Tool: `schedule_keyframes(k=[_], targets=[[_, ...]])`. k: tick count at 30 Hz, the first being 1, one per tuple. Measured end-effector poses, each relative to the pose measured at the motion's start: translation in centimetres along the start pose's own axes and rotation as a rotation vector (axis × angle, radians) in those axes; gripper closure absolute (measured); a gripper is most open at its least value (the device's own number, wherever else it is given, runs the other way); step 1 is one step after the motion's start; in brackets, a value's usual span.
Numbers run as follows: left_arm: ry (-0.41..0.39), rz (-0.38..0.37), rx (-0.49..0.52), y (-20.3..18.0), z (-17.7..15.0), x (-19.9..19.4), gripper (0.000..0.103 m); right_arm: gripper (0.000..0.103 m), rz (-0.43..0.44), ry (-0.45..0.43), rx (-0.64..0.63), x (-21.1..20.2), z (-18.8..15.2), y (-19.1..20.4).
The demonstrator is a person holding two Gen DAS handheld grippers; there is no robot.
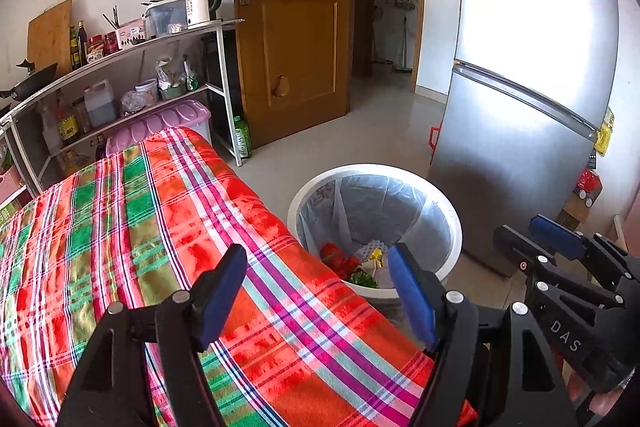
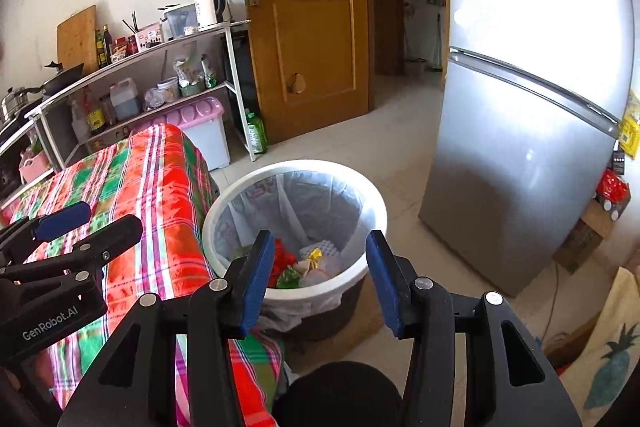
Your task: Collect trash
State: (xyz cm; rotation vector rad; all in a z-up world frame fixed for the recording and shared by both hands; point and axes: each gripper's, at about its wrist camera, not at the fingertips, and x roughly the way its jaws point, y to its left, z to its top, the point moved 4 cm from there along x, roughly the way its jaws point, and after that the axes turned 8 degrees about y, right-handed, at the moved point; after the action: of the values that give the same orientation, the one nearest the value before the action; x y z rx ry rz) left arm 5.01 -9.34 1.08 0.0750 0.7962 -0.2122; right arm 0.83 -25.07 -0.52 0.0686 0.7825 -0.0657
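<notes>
Over the red-and-green plaid tablecloth [image 1: 160, 227] I see no trash; the wrappers lie in the white round plastic-lined bin [image 2: 376, 211] just beside it. I keep my left gripper [image 1: 316, 291] and right gripper [image 2: 320, 279] wide, empty, scanning.

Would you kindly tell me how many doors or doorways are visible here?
2: a closed wooden door left of the fridge, and an open doorway between them, leading to another room.
</notes>
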Motion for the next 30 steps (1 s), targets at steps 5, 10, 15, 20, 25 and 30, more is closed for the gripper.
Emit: schedule_keyframes(k=[5,10,15,20,25,30], targets=[[-0.021,0.012,-0.002,-0.3,-0.4,-0.5,0.028,0.054,-0.005,-0.007,0.022,-0.5,-0.5,-0.5],[-0.025,0.071,0.013,-0.7,-0.8,-0.5,0.027,0.054,-0.012,-0.018,0.029,-0.6,-0.6,-0.6],[-0.01,0.045,0.004,-0.8,-1.1,-0.4,0.027,0.054,-0.008,-0.011,0.041,-0.3,-0.8,-0.8],[-0.002,0.04,0.008,-1.2,-1.3,-0.2,0.027,0.054,-0.001,-0.005,0.04,-0.1,-1.0,-0.7],[0.002,0.042,0.003,-1.2,-1.3,-0.1,0.027,0.054,-0.002,-0.005,0.045,-0.1,-1.0,-0.9],[0.008,0.041,0.0,-1.1,-1.4,0.1,0.027,0.054,-0.001,-0.001,0.049,0.0,-1.0,-0.8]])
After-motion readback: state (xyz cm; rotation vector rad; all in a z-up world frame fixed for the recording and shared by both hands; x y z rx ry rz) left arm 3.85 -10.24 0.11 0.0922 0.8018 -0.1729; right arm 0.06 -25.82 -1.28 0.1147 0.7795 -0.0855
